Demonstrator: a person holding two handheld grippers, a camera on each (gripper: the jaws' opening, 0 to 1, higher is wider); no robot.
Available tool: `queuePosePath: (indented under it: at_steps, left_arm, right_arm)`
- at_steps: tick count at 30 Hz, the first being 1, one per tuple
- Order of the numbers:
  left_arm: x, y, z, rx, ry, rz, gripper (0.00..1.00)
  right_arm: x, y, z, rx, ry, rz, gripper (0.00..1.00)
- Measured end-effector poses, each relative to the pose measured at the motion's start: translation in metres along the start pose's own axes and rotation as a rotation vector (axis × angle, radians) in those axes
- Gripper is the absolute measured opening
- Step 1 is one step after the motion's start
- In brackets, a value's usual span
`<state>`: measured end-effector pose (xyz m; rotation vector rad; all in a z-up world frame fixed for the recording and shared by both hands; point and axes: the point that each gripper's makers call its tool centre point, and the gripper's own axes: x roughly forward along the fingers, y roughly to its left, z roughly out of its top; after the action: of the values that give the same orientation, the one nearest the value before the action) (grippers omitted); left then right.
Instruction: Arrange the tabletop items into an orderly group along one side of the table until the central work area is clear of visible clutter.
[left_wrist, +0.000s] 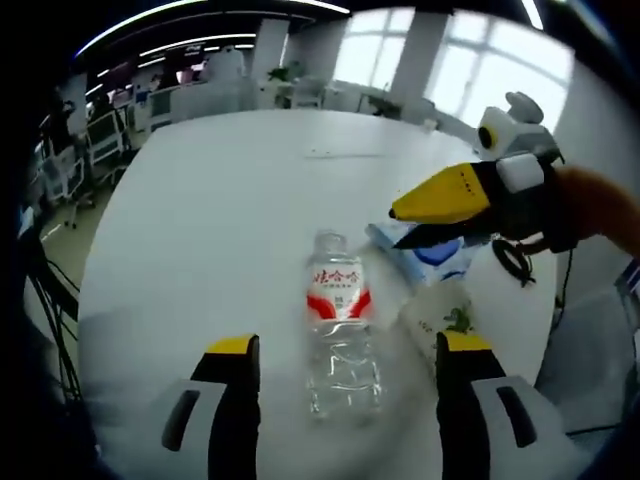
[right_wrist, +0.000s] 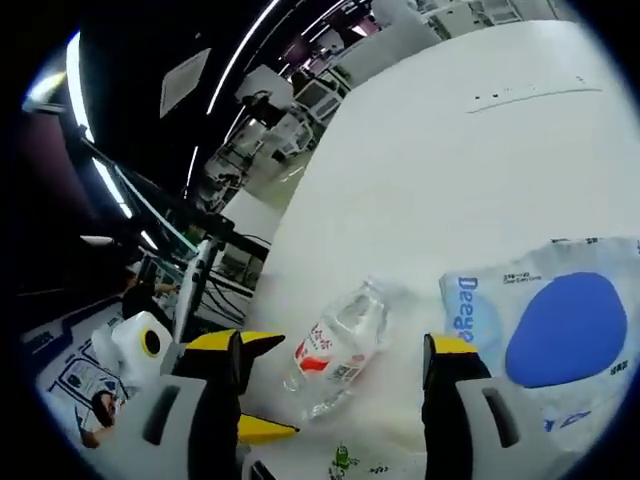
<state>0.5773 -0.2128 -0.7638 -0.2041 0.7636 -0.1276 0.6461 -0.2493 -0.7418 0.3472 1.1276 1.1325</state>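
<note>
In the left gripper view, the left gripper (left_wrist: 342, 362) is seen nearest, its two yellow-tipped jaws held wide apart with nothing clamped between them. Between and just beyond those jaws a clear plastic water bottle (left_wrist: 340, 325) with a red and white label is laid on its side on the white table (left_wrist: 210, 220), its cap end pointing away. Just to the right of the bottle, a white packet with green print (left_wrist: 445, 318) is found beside the right jaw, and a little farther a white and blue tissue pack (left_wrist: 430, 255) is partly covered by the right gripper (left_wrist: 402, 225), which enters from the right; its yellow jaws are nearly closed at the tips, just above the pack, and whether the pack is touched cannot be told. Beyond these, bare tabletop is seen, then office furniture and bright windows. In the right gripper view, the right gripper (right_wrist: 345, 365) is shown with its jaws apart at the bottom. The water bottle (right_wrist: 338, 350) is seen lying between them, and the tissue pack (right_wrist: 555, 330) is laid to the right with its blue oval upward. The table (right_wrist: 450, 150) stretches far beyond.
</note>
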Motion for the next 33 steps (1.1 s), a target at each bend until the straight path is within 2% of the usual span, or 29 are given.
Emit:
queuePosePath:
  at_steps: [3,4,5,7,11,14,23,26,33]
  left_arm:
    - [0.002,0.001,-0.003,0.002,0.005,0.004,0.65]
    - [0.003,0.0,-0.006,-0.046,0.008,-0.007,0.65]
    - [0.003,0.0,-0.008,-0.056,0.019,-0.008,0.65]
    - [0.003,0.002,-0.008,-0.023,0.01,0.008,0.65]
    - [0.003,0.002,-0.011,0.005,0.029,0.019,0.61]
    - [0.004,0.002,-0.011,0.03,0.038,0.034,0.62]
    - [0.008,0.001,-0.015,0.058,0.086,0.044,0.58]
    - [0.01,0.001,-0.017,0.092,0.108,0.057,0.57]
    - [0.017,-0.001,-0.02,0.083,0.131,0.047,0.55]
  right_arm:
    - [0.004,-0.003,0.002,0.034,-0.004,0.008,0.72]
    - [0.006,-0.005,0.002,0.046,-0.001,0.01,0.72]
    - [0.007,-0.006,0.002,0.058,0.0,0.013,0.71]
    - [0.008,-0.007,0.001,0.085,-0.006,0.022,0.71]
    - [0.011,-0.009,-0.001,0.148,-0.016,0.032,0.69]
    - [0.012,-0.009,0.001,0.18,-0.028,0.043,0.68]
    - [0.021,-0.009,0.005,0.208,-0.031,0.053,0.65]
    - [0.025,-0.01,0.009,0.229,-0.038,0.064,0.65]
    - [0.025,-0.01,0.01,0.262,-0.041,0.079,0.62]
